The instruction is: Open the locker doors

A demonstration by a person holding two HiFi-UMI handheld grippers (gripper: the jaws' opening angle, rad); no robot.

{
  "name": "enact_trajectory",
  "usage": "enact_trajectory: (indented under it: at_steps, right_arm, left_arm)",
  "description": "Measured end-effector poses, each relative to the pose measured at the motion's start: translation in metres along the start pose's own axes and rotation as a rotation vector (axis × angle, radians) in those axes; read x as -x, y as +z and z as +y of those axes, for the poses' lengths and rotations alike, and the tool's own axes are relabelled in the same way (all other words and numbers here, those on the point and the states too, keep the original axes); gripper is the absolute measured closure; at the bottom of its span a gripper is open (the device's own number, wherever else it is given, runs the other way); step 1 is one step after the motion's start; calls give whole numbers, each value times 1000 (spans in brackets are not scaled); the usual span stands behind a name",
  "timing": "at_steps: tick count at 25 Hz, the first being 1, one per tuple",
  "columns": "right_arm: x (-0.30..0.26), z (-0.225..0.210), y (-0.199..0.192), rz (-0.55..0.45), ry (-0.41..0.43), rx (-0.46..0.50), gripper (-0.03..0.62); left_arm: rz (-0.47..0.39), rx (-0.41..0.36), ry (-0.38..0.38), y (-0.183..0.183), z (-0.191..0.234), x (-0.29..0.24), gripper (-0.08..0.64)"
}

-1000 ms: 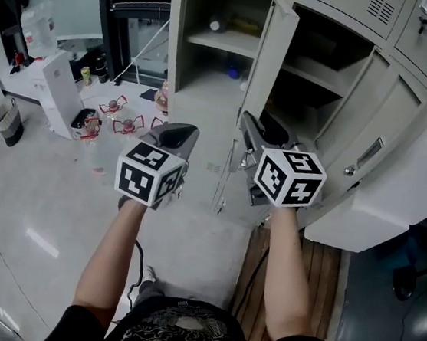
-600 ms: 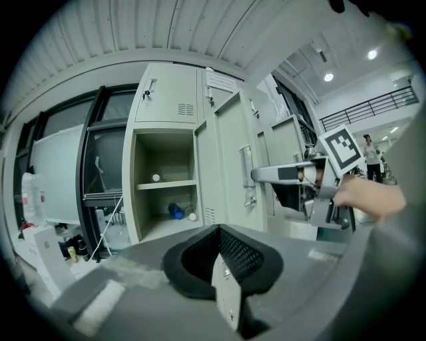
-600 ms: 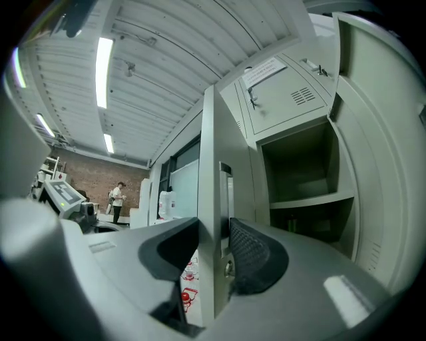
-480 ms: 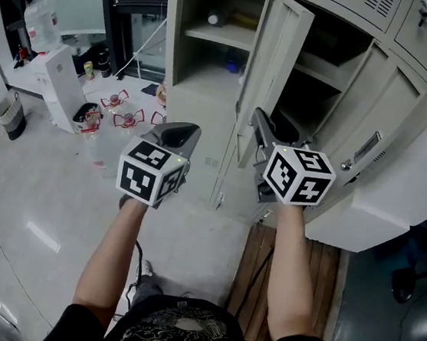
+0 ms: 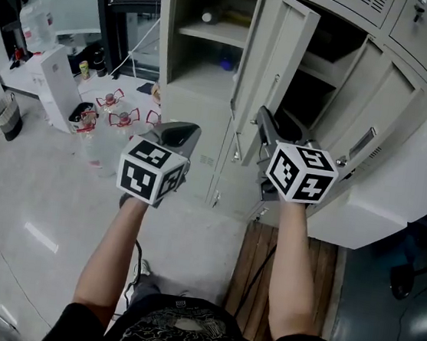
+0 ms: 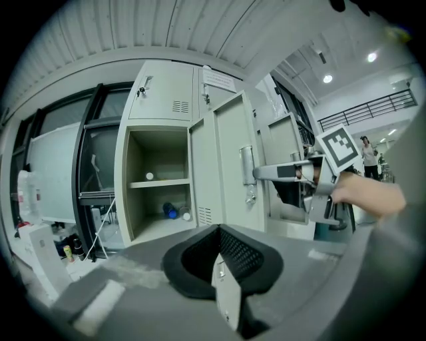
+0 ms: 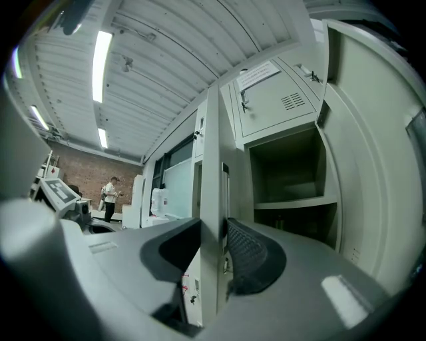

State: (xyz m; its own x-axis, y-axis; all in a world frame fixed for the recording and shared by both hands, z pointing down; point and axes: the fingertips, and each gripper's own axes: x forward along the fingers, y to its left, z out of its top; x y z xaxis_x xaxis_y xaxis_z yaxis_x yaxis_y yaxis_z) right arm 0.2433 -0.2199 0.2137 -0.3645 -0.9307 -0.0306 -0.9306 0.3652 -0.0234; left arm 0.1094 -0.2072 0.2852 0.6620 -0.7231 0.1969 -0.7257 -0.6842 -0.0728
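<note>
The tall beige locker door (image 5: 279, 66) stands partly swung out from its dark compartment. My right gripper (image 5: 262, 124) is at the door's free edge, near its handle, and its jaws are closing. In the right gripper view the door edge (image 7: 212, 166) runs up between the two black pads (image 7: 247, 256), which press on it from both sides. My left gripper (image 5: 178, 132) hangs in front of the lockers, apart from them, shut on nothing (image 6: 218, 266). The left gripper view shows the same door (image 6: 226, 166) with the right gripper (image 6: 269, 172) on it.
The left locker (image 5: 202, 41) is wide open, with a shelf and a few small items inside. More open doors (image 5: 382, 117) stand to the right. A white box (image 5: 57, 89) and red-framed items (image 5: 123, 118) lie on the floor at left. A wooden pallet (image 5: 263, 272) is underfoot.
The door has swung further out and shows more of its face. My right gripper has moved a little to the right with it. The left gripper has stayed put.
</note>
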Motion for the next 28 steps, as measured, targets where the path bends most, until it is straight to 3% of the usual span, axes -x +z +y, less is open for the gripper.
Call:
enact_trajectory:
  at_steps: [15,20,28]
  right_arm:
    - [2,14,-17,32,-45,4,445]
    - [7,20,-26,38,-108,-8,422]
    - [20,38,-36,44,-243,-25,417]
  left_arm:
    - [31,20,15,-17,26,17,557]
    - [36,16,3,-27,45,30,557]
    - [42,-10,-84,-34,67,45,558]
